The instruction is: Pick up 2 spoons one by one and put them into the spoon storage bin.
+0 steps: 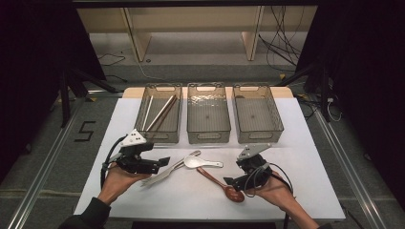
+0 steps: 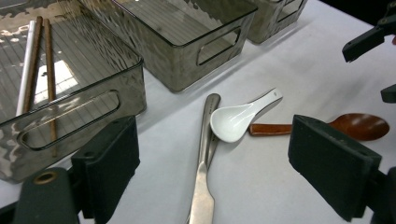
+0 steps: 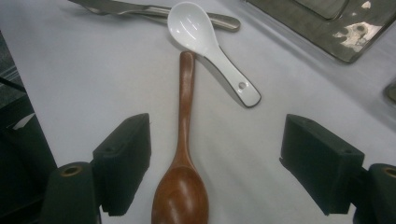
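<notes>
The right claw stands wide over the brown wooden spoon lying on the white surface. Its handle tip seems to touch the white ceramic spoon, so lifting may drag it. The left claw is wide too, over the steel knife.

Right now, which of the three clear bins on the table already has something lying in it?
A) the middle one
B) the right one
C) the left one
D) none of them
C: the left bin holds the chopsticks, while the middle bin and right bin have nothing in them.
</notes>
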A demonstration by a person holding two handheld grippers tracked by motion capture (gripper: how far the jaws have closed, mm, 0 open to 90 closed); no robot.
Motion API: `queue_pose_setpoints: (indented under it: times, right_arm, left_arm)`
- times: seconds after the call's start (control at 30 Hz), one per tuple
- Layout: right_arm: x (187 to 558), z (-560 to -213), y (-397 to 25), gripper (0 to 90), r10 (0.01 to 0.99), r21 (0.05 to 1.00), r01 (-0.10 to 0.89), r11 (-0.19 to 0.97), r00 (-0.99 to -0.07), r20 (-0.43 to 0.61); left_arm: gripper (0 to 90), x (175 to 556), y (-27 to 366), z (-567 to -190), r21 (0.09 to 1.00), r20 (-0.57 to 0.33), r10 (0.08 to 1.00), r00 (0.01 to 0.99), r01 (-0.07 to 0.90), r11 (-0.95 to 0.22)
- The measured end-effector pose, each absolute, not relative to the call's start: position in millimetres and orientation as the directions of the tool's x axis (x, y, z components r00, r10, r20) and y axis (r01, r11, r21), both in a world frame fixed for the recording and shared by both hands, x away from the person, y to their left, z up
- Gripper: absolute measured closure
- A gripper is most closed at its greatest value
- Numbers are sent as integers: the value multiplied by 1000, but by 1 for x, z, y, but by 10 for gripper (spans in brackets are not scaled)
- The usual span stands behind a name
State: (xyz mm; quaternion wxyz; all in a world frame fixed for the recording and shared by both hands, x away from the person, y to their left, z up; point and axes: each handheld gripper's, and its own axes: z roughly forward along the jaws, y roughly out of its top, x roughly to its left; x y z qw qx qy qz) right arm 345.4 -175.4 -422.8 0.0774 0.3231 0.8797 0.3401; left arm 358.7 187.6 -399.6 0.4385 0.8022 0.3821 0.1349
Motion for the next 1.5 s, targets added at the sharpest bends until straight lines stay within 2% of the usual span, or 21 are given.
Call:
queue_pose_setpoints:
  times: [0.23, 0.8, 1.1, 1.4, 1.5]
  right_arm:
    - [351, -429, -165, 286, 608, 606, 527, 595, -789, 89]
    - [356, -449, -136, 486, 548, 482, 509, 713, -833, 69]
    - [359, -458, -128, 626, 525, 417, 503, 757, -848, 69]
    - [361, -463, -121, 707, 513, 377, 491, 786, -857, 49]
    - [360, -462, -120, 759, 506, 370, 481, 795, -862, 36]
  left_arm:
    - [159, 357, 188, -401, 802, -101, 729, 677, 489, -342]
    - [159, 351, 185, -404, 804, -90, 717, 692, 475, -358]
    - [159, 349, 187, -405, 804, -88, 717, 691, 475, -359]
    - [159, 349, 187, -406, 800, -87, 714, 694, 476, -365]
    - [159, 349, 187, -406, 801, -87, 715, 694, 475, -365]
